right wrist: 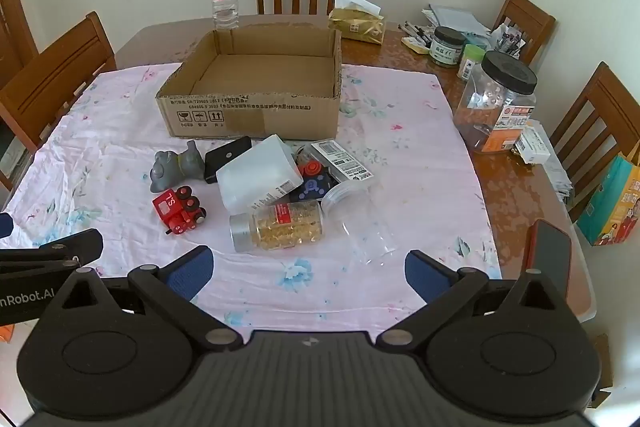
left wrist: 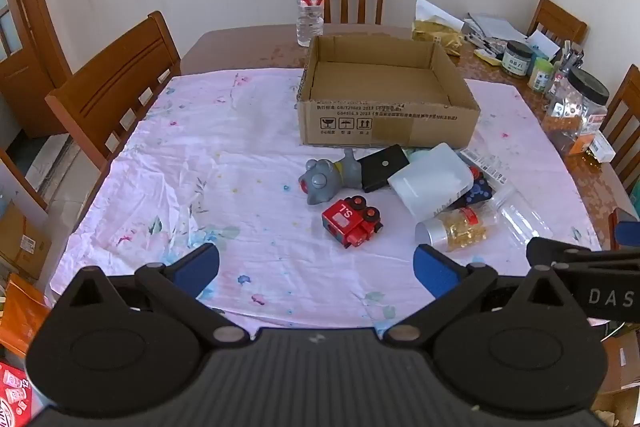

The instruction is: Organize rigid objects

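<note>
Toys and bottles lie heaped mid-frame on the cloth point(right wrist: 120, 131), past both grippers, left point(left wrist: 316, 269) and right point(right wrist: 308, 265), whose jaws gape wide and hold nothing. Nearest are the pill bottle point(right wrist: 276, 225) and red train point(right wrist: 179, 209); then a white bottle point(right wrist: 258, 175) and grey figure point(right wrist: 176, 165). Behind stands the box point(right wrist: 256, 111), upper centre.

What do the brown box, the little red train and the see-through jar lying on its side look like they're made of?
The box looks like plain corrugated cardboard: matte brown, ragged cut edges, printed shipping marks. The red train seems painted wood or hard plastic; its glossy blocky body leaves that open. The empty jar looks like thin clear plastic, though glass can't be ruled out.
</note>
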`<move>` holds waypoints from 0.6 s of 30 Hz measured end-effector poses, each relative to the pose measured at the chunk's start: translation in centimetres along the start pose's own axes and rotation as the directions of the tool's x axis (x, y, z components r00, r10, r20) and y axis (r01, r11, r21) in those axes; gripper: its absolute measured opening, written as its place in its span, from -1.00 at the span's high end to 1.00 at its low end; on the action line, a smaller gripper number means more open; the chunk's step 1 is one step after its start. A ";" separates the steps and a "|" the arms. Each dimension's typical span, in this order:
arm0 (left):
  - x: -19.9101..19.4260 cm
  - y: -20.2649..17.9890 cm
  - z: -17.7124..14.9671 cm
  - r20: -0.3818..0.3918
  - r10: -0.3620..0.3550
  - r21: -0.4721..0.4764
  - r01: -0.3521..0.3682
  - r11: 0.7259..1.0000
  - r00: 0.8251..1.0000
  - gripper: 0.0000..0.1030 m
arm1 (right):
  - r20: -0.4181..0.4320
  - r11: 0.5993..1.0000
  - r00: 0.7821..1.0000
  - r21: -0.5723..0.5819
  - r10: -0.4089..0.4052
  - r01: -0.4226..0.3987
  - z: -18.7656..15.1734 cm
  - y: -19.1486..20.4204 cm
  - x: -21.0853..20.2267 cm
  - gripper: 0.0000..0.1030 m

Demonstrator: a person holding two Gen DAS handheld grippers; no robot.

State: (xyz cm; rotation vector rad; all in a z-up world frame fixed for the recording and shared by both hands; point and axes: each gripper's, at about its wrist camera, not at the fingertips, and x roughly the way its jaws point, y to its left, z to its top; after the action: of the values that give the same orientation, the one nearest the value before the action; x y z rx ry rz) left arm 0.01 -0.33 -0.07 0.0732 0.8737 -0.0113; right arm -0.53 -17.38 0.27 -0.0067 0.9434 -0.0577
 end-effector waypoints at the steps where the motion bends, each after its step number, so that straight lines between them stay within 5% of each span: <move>1: 0.0 -0.2 0.0 -0.001 0.003 0.004 -0.003 1.000 1.000 -0.99 | -0.006 1.000 1.000 0.005 0.006 -0.006 0.0 0.0 0.0 -1.00; 18: -0.1 -0.7 0.4 -0.001 -0.015 -0.014 0.015 1.000 1.000 -0.99 | 0.008 1.000 1.000 0.018 0.000 0.000 0.1 -1.0 -0.1 -1.00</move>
State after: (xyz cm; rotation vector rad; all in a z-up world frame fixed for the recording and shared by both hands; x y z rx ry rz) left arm 0.22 -1.04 0.28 0.0530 0.8753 -0.0194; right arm -0.54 -18.35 0.43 0.0095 0.9345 -0.0658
